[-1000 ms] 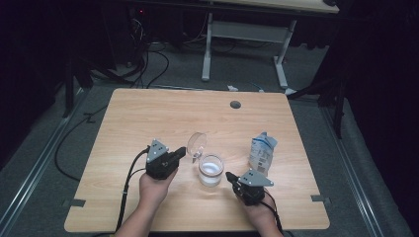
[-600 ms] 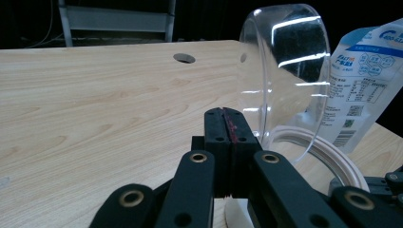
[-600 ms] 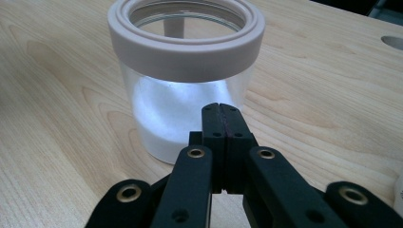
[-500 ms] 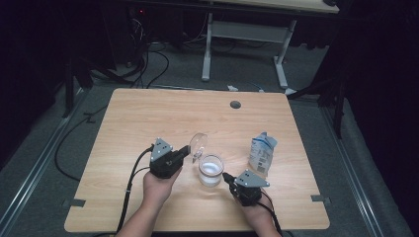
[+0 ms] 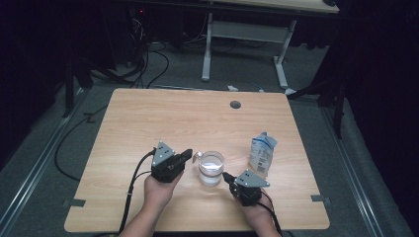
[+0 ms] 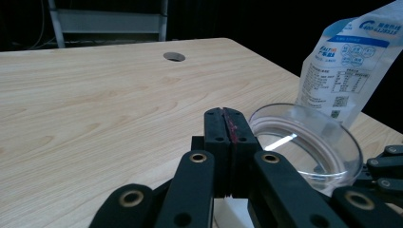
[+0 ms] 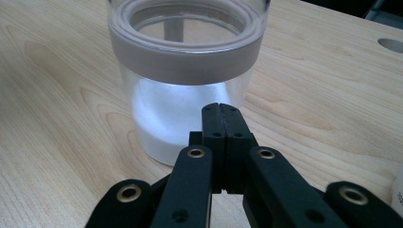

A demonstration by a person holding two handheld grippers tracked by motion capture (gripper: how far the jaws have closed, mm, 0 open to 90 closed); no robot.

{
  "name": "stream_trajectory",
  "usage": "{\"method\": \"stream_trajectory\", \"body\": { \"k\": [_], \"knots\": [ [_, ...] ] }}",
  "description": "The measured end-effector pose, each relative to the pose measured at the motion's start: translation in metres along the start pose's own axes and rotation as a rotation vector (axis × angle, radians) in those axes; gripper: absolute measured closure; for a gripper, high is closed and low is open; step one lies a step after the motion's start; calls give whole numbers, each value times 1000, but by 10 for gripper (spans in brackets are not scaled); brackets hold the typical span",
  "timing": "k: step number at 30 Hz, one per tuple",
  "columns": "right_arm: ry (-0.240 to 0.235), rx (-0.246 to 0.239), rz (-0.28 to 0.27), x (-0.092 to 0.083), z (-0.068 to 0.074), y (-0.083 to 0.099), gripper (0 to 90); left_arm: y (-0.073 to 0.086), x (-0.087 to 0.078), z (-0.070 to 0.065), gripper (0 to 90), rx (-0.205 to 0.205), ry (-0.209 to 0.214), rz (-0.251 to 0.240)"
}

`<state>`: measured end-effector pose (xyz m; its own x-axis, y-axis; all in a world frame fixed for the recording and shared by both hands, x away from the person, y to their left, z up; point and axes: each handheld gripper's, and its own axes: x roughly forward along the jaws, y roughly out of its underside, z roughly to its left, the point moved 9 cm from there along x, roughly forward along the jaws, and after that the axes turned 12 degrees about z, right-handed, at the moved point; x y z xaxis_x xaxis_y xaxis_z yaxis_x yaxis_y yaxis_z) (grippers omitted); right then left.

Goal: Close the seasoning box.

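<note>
A clear glass jar [image 5: 211, 169] with a pale seal band and a layer of white powder [image 7: 168, 121] stands near the table's front middle, its clear lid down over the mouth. My left gripper [image 5: 188, 153] is shut with nothing in it, its tips close to the jar's rim [image 6: 304, 137] on the left side. My right gripper [image 5: 226, 176] is also shut and empty, pointing at the jar's lower wall [image 7: 185, 85] from the front right, close to the glass. Both jaw pairs, left [image 6: 224, 111] and right [image 7: 219, 107], are pressed together.
A white and blue printed pouch [image 5: 262, 154] stands just right of the jar, also large in the left gripper view [image 6: 347, 61]. The wooden table [image 5: 148, 118] has a cable hole [image 5: 235, 104] at the far middle. Cables and a desk frame lie on the floor beyond.
The jar's clear lid, which stood tilted up at the far left of the jar, has come down over the mouth. Both hands have hardly moved.
</note>
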<state>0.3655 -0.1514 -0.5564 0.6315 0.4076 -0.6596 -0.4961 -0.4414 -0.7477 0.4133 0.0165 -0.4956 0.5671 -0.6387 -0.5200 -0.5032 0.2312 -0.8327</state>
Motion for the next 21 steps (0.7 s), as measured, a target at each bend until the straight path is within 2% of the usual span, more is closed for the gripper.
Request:
{"method": "stream_trajectory", "body": {
  "k": [7,10,13,15,21],
  "knots": [
    [1,4,2,-1,-2,1,900,25,-9,16,881,11,-48,32],
    [0,4,2,0,-3,2,900,42,-15,24,881,-4,-63,48],
    [5,10,5,0,-4,3,900,57,-22,29,875,11,-89,65],
    [6,13,3,-1,-5,3,900,66,-28,35,864,8,-101,75],
    [10,17,2,-1,-7,3,900,84,-54,60,815,7,-179,99]
  ]
}}
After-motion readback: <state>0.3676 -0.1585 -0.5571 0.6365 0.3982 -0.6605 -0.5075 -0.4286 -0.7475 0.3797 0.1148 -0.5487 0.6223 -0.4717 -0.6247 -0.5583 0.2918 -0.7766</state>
